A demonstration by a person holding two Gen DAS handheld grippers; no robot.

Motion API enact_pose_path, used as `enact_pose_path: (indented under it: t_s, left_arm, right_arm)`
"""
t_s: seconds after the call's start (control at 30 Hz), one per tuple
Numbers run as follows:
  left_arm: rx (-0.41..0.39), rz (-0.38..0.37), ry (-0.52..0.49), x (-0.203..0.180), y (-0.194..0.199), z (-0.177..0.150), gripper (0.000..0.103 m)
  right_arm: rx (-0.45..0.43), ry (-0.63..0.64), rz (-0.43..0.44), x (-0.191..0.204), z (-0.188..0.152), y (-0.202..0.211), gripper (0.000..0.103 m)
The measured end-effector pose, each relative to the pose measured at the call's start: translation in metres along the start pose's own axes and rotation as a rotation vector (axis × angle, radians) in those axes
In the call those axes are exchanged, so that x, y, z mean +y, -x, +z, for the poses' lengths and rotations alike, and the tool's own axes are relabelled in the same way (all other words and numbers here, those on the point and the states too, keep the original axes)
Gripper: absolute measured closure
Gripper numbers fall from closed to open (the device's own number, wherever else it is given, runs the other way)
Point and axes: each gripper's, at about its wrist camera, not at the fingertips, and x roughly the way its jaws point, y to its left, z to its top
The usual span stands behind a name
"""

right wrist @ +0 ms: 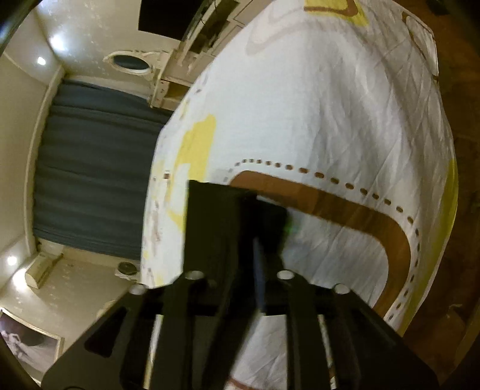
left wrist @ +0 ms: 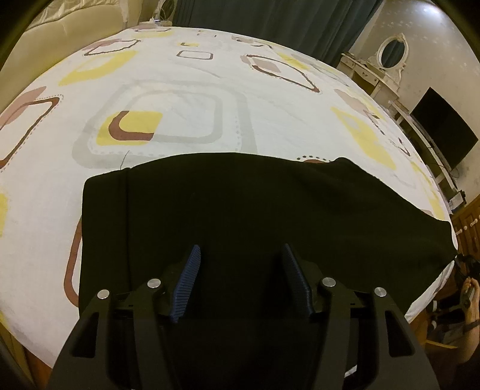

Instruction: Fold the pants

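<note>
Black pants (left wrist: 240,204) lie flat across the near part of a bed with a white patterned sheet (left wrist: 180,90). Their right end runs to the bed's right edge. My left gripper (left wrist: 241,246) hovers open just above the pants, with nothing between its fingers. At that right edge a person's hand (left wrist: 472,303) shows. The right wrist view is blurred and rolled sideways. There a flat piece of the black pants (right wrist: 216,216) sits at my right gripper (right wrist: 265,240), over the sheet (right wrist: 330,120). Its jaws stand close together, and the blur hides whether the pads press on the cloth.
A white dresser with an oval mirror (left wrist: 390,51) and a dark screen (left wrist: 444,126) stand beyond the bed's right side. Blue-grey curtains (left wrist: 270,15) hang at the far end. Cream upholstery (left wrist: 75,21) is at the far left. Wooden floor (right wrist: 465,150) borders the bed.
</note>
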Motion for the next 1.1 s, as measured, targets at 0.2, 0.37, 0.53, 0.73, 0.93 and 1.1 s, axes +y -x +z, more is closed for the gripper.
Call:
enact_pose_path:
  t_s: [0.2,0.37,0.53,0.73,0.93,1.1]
  left_arm:
    - [-0.012,-0.031,-0.005,-0.013,0.008,-0.001,0.046]
    - [-0.028,-0.045,-0.042,-0.027,0.017,-0.004,0.046]
    - [-0.029,-0.07,-0.044,-0.033,0.02,-0.006,0.046]
    - [-0.02,-0.089,-0.046,-0.041,0.019,-0.009,0.046]
    - [-0.006,-0.101,-0.065,-0.05,0.014,-0.012,0.046]
    - [0.001,-0.094,-0.1,-0.058,0.012,-0.016,0.046]
  right_arm:
    - [0.122,0.007,0.055,0.016,-0.043,-0.014,0.071]
    - [0.228,0.021,0.065,0.024,-0.092,-0.03,0.065]
    - [0.354,0.053,0.1,0.034,-0.142,-0.049,0.062]
    - [0.472,0.069,0.126,0.044,-0.192,-0.063,0.06]
    - [0.523,0.183,0.112,0.063,-0.225,-0.069,0.065]
    - [0.553,0.236,0.072,0.064,-0.232,-0.064,0.097]
